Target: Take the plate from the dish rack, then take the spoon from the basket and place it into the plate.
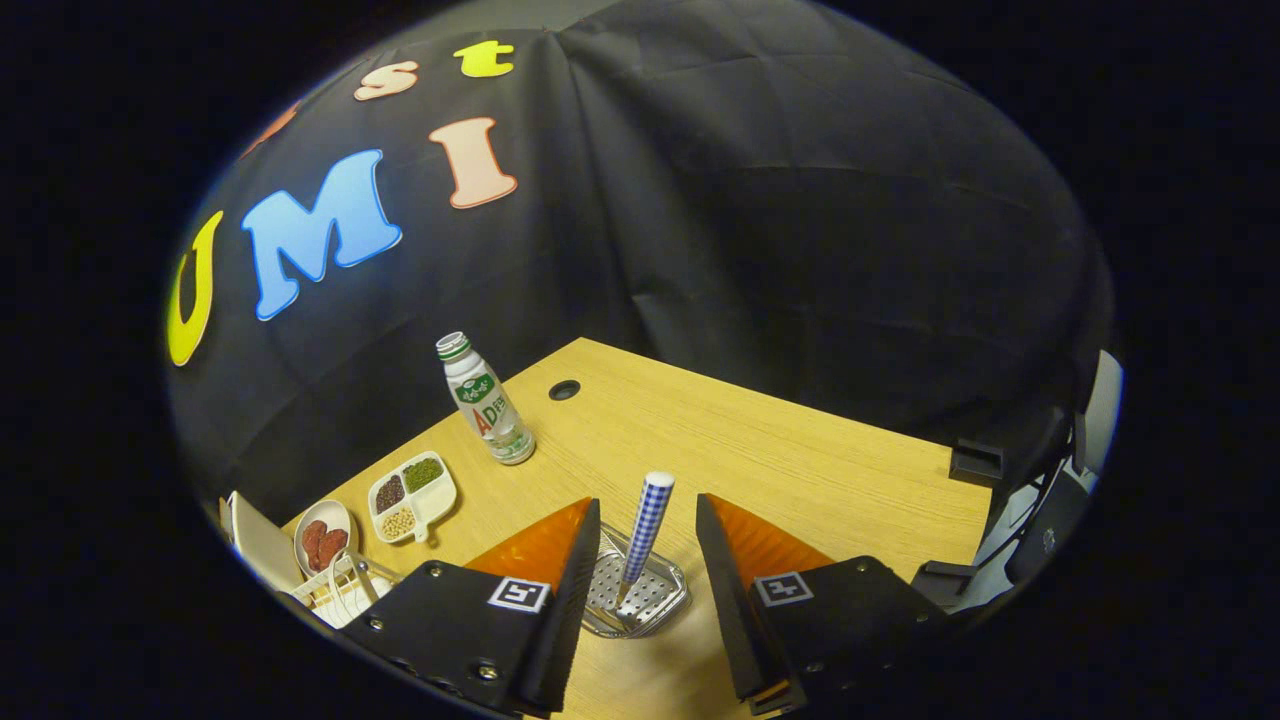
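1. A wooden desk [760, 450] is being viewed, with every item carried on it.
2. The hand-held gripper [648, 560] is being held spread open, nothing grasped.
3. A perforated metal basket [655, 600] is being framed between its fingers.
4. The checked-handled spoon [645, 530] is being kept upright in that basket.
5. A bottle [485, 400] is being seen beyond, with a rack [340, 590] beside the left finger.

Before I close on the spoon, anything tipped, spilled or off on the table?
Nothing stands out. The spoon leans in its metal basket, between the open fingers. The bottle stands upright; the food plates look tidy.
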Motion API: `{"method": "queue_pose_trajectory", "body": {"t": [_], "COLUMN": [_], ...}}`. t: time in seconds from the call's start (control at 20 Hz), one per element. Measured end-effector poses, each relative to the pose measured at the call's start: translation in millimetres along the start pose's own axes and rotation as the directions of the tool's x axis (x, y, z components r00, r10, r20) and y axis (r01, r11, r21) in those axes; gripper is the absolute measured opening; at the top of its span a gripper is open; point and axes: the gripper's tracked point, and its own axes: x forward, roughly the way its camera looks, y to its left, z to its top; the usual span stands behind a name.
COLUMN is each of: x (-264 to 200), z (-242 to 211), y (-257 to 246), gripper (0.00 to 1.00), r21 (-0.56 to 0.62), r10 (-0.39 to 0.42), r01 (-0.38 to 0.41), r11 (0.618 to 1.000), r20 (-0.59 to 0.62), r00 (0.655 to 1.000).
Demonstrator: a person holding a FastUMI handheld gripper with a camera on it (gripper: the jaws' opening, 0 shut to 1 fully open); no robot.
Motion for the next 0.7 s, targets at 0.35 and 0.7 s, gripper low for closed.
{"method": "queue_pose_trajectory", "body": {"t": [0.35, 0.7], "x": [24, 17], "z": [-11, 5], "y": [10, 29], "gripper": [0.16, 0.11], "r21": [0.042, -0.02], "r10": [0.066, 0.082], "r01": [-0.064, -0.082], "r11": [0.997, 0.996], "r20": [-0.057, -0.01], "r00": [0.996, 0.997]}}
